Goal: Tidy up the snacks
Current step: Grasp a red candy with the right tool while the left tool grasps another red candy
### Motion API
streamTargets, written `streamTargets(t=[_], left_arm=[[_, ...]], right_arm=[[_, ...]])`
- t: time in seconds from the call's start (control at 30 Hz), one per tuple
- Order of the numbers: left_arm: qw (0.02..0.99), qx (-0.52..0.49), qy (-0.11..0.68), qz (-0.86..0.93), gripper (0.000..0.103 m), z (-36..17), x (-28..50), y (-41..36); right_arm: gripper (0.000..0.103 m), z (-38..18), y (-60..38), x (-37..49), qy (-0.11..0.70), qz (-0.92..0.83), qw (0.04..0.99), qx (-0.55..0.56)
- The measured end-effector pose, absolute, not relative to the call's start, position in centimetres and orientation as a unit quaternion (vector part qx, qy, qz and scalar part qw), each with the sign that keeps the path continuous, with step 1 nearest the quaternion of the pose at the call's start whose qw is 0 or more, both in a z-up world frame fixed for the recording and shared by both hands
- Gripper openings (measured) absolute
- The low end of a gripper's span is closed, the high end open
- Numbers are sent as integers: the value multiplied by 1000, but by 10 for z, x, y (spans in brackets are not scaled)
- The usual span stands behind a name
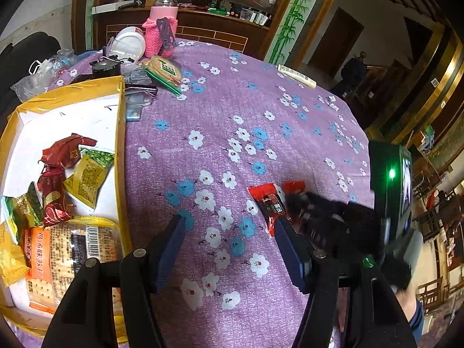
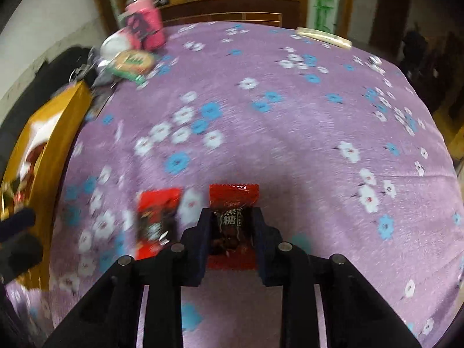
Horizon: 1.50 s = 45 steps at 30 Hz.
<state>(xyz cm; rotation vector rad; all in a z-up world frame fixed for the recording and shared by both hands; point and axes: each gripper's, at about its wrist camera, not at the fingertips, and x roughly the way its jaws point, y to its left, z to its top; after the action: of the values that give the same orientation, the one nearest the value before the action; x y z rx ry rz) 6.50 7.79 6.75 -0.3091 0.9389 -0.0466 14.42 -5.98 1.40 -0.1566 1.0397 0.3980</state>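
The right tool (image 2: 231, 226) is clamped on a red and black candy packet (image 2: 233, 200), its two dark pads pressing the wrapper's sides while the packet's top edge sticks out ahead of the fingertips. Just to the left of this tool, a second red packet (image 2: 158, 220) lies flat on the purple flowered cloth of the counter (image 2: 290, 133). The left tool (image 1: 229, 232) hangs over bare cloth with its pads apart and nothing between them. To its left sits a yellow-rimmed box (image 1: 120, 133) holding several snack packets, among them a cracker pack (image 1: 69, 249). Far ahead of both tools, a pink knitted bottle (image 1: 161, 26) stands beside a green-edged biscuit pack (image 1: 165, 71).
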Motion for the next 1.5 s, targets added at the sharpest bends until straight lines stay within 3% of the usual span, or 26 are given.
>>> streamTargets(t=[0.07,0.17,0.53,0.77,1.17,1.33,1.5], left_arm=[[881,-148,449,-18,67,68,64,80],[881,-147,450,-15,67,68,66,82],[874,-111,473,-27,65,48,80,64],[869,-86,486,-27,43,24,92,56],[889,-16,458,-21,46,10,87,40],[894,-15,447,-6,28,10,86,46],[895,-55,442,-27,28,13,85,60]], right_arm=[[25,15,-52,137,499,221,835,-67],[25,19,-59,141,516,303,800,40],[25,38,-101,153,487,237,832,120],[25,42,-103,153,481,237,835,125],[25,46,-99,146,474,247,837,117],[25,47,-94,145,473,249,838,111],[25,46,-93,143,472,250,838,110]])
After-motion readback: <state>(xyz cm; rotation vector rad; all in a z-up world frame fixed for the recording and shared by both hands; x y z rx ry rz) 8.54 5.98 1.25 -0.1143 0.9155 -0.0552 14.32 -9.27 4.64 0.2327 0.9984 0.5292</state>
